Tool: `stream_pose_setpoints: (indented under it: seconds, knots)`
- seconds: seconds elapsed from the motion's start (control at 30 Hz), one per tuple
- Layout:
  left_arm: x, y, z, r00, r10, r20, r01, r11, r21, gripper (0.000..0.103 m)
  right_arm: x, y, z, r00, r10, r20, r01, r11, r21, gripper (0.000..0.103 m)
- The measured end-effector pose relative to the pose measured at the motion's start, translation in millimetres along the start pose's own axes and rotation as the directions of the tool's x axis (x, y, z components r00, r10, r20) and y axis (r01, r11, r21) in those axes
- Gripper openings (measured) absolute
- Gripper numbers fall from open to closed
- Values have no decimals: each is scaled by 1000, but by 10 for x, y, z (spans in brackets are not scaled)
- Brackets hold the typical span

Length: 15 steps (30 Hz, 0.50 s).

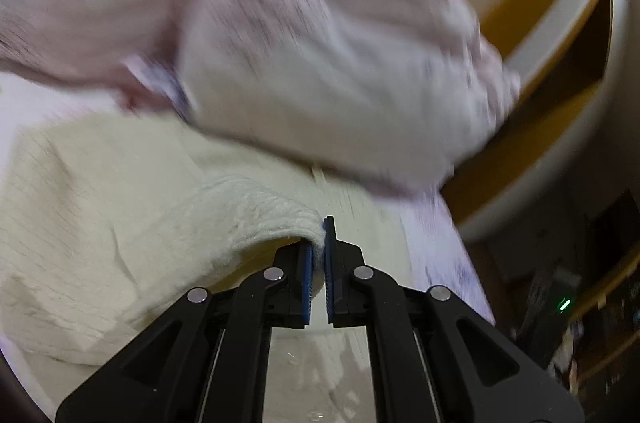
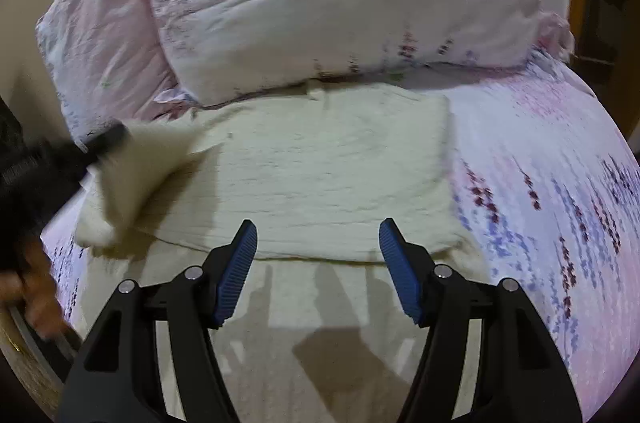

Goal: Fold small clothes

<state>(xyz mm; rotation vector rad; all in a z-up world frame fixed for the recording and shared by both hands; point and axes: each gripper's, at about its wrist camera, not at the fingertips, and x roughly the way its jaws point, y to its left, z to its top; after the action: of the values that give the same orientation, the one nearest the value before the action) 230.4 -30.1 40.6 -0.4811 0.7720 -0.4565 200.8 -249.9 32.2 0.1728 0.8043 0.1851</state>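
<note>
A cream knitted garment [image 2: 320,175] lies spread on the bed; it also shows in the left wrist view [image 1: 100,207]. My left gripper [image 1: 319,243] is shut on a ribbed edge of the garment and lifts it off the bed. In the right wrist view the left gripper [image 2: 108,139] shows at the left, blurred, holding up a raised corner of the garment. My right gripper [image 2: 318,235] is open and empty, hovering above the garment's near part.
A bundled floral duvet [image 2: 340,3] and a pink pillow [image 2: 100,35] lie behind the garment. The floral bedsheet [image 2: 560,203] extends to the right. A yellow and white bed frame [image 1: 560,35] shows at the right of the left wrist view.
</note>
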Motion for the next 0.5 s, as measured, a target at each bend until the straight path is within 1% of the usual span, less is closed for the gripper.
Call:
stream_pose_setpoints:
  seconds: [0.1,0.17,0.2,0.23,0.27,0.3,0.33,0.4,0.47,0.5]
  knots:
    - [255,-88,-152,996,12,-83,-8,999,41,4,1,-105,-19,1000,-24,-1,24,1000,20,63]
    - [309,-99,-192,992,17,-123,-11,999,48,8,-7,-132,-13,999,-34,-1,34,999,25,63]
    - [297,-92,-202,990,10,-140,-3,999,45,12,-19,-124,-10,999,-36,1,36,999,24,63]
    - [243,-75,-207,989,-13,-151,19,999,38,28,-34,-105,3,999,-36,6,36,999,17,63]
    - [155,-50,-215,989,-30,-147,35,999,31,52,-56,-64,22,999,-35,14,35,999,2,63]
    - [45,-22,-215,991,-39,-130,43,999,26,59,-75,-33,39,999,-34,20,34,999,-11,63]
    - [-151,37,-212,995,-46,-89,48,998,26,64,-96,17,60,999,-29,28,30,999,-30,63]
    - [-385,175,-162,998,-40,-50,41,999,21,64,-145,198,99,999,-1,48,6,995,-101,63]
    - [-630,441,-116,1000,-6,-6,6,999,-33,64,-165,444,110,997,37,63,-25,981,-191,63]
    - [-750,632,-97,1000,23,9,-22,997,-74,64,-157,624,107,995,70,64,-52,965,-255,63]
